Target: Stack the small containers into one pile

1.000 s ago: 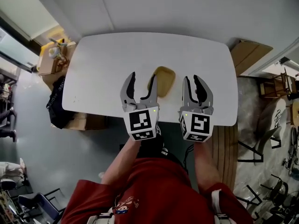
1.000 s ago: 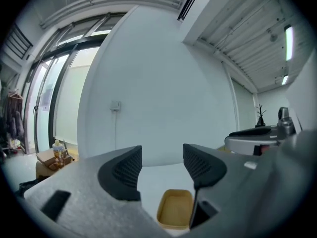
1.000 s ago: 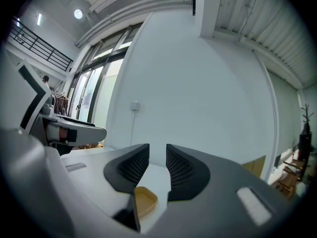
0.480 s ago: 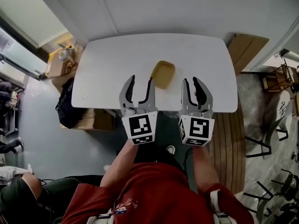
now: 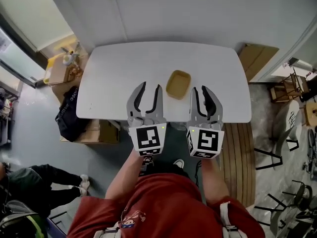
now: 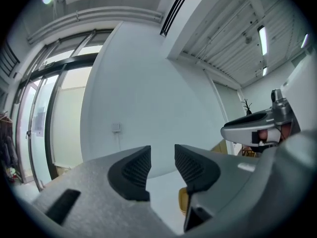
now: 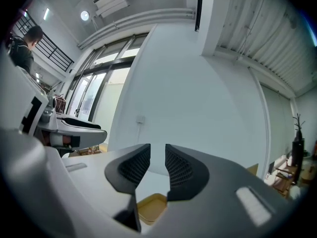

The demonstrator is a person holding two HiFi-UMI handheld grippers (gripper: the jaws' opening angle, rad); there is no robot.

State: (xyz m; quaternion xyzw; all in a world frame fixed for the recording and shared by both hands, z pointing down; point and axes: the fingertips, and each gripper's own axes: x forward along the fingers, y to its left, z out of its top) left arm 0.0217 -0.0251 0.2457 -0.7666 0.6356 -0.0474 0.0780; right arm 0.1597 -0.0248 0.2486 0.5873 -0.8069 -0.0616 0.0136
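Note:
A small yellow container (image 5: 178, 84) sits on the white table (image 5: 129, 68), toward its near edge. Whether it is a single container or a stack I cannot tell. Both grippers are held up over the table's near edge, clear of it. My left gripper (image 5: 148, 90) is to the container's left; its jaws are closing with nothing between them. My right gripper (image 5: 200, 94) is to the container's lower right, jaws closing too, also empty. The container's edge (image 6: 183, 201) peeks past the left jaws in the left gripper view and the container (image 7: 151, 207) lies below the right jaws.
Cardboard boxes (image 5: 96, 131) and a dark bag (image 5: 67, 114) stand on the floor left of the table. Another box (image 5: 257, 58) is at the right, with chairs (image 5: 292, 86) beyond. A person (image 5: 29, 187) is at the lower left.
Both grippers have drawn back toward me from the container, and their jaws have narrowed. The head view has shifted, so the table sits lower in frame.

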